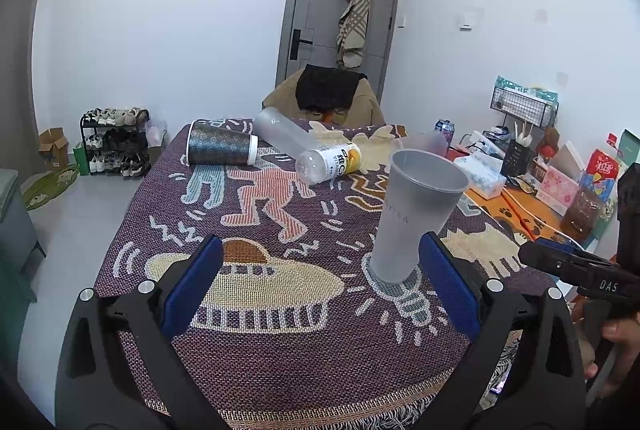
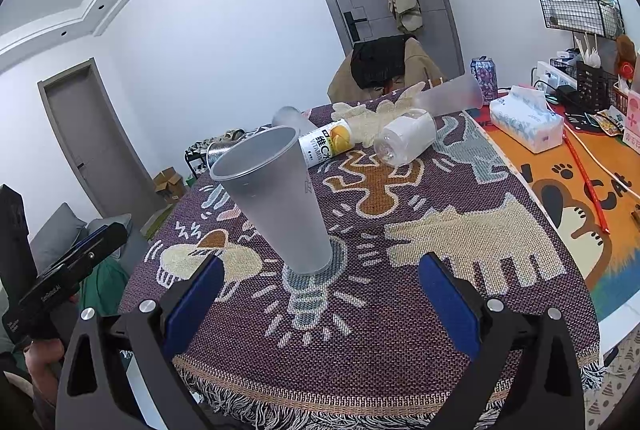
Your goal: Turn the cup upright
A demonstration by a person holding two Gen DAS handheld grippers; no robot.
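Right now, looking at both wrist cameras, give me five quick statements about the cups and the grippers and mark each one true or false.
1. The frosted cup stands mouth up on the woven blanket. True.
2. The right gripper is clamped on that cup. False: its jaws are spread wide and the cup stands apart, just ahead of them.
3. The left gripper is open and holds nothing. True.
4. The dark patterned cup stands upright at the far end of the blanket. False: it lies on its side.
5. The vitamin bottle lies on its side beyond the frosted cup. True.
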